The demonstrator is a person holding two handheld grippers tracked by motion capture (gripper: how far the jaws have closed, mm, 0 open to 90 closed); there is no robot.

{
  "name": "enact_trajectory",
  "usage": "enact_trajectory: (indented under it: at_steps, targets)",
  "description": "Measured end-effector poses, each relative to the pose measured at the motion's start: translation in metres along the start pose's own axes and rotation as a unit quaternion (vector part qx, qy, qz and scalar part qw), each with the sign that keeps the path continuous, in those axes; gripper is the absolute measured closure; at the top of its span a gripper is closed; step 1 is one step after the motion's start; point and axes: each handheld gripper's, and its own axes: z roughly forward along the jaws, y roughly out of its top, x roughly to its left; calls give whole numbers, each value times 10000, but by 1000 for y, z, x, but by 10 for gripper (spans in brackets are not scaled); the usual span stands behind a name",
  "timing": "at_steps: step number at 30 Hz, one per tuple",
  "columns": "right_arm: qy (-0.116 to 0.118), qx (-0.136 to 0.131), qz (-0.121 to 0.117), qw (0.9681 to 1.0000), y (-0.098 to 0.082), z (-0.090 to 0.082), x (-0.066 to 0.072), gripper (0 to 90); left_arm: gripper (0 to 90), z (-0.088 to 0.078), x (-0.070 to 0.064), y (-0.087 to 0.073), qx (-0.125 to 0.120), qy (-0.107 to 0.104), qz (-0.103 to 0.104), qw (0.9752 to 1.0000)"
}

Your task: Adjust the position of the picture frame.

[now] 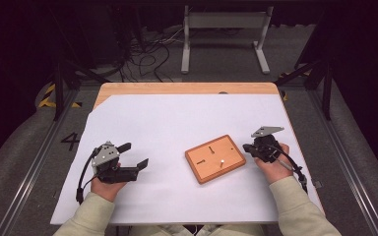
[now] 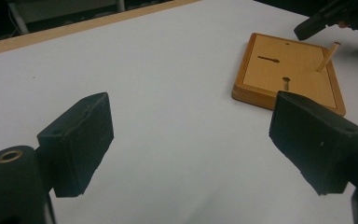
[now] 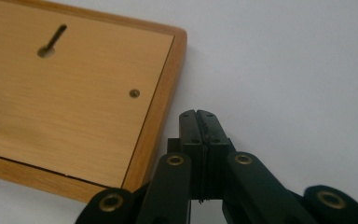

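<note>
The right gripper (image 1: 246,147) has its two black jaws pressed flat together with nothing between them, and in the right gripper view (image 3: 199,116) their tips sit just beside the rounded corner of the wooden board (image 3: 79,93), close to its raised rim; whether they touch it cannot be told. From above, the board (image 1: 215,158) lies on the white sheet (image 1: 177,118), and the right gripper is at its right-hand end, held in a hand (image 1: 274,164) with a cream sleeve. A short wooden peg (image 2: 328,56) stands tilted in the board's face, with a keyhole-shaped slot (image 2: 268,59) beyond it on the same face. Well apart from the board, off its left side, the left gripper (image 1: 137,155) holds its jaws wide apart and empty; in its own view (image 2: 191,140) they frame bare white sheet, with the board (image 2: 289,70) ahead near the right-hand jaw.
</note>
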Motion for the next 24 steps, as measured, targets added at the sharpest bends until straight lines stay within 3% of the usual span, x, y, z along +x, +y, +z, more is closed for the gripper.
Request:
enact_trajectory:
  at_steps: [6,9,20,24]
  targets:
    - [142,270,-44,9995,-2,8,4,900,139,0,0,0,12,-2,-3,10000]
    - [76,292,-106,9995,-1,8,8,900,140,0,-1,0,29,-5,-21,10000]
    - [175,303,282,9990,-2,5,9,900,140,1,-1,0,40,-1,15,10000]
    - [368,335,282,9984,-3,4,13,900,140,1,0,0,39,-5,14,10000]
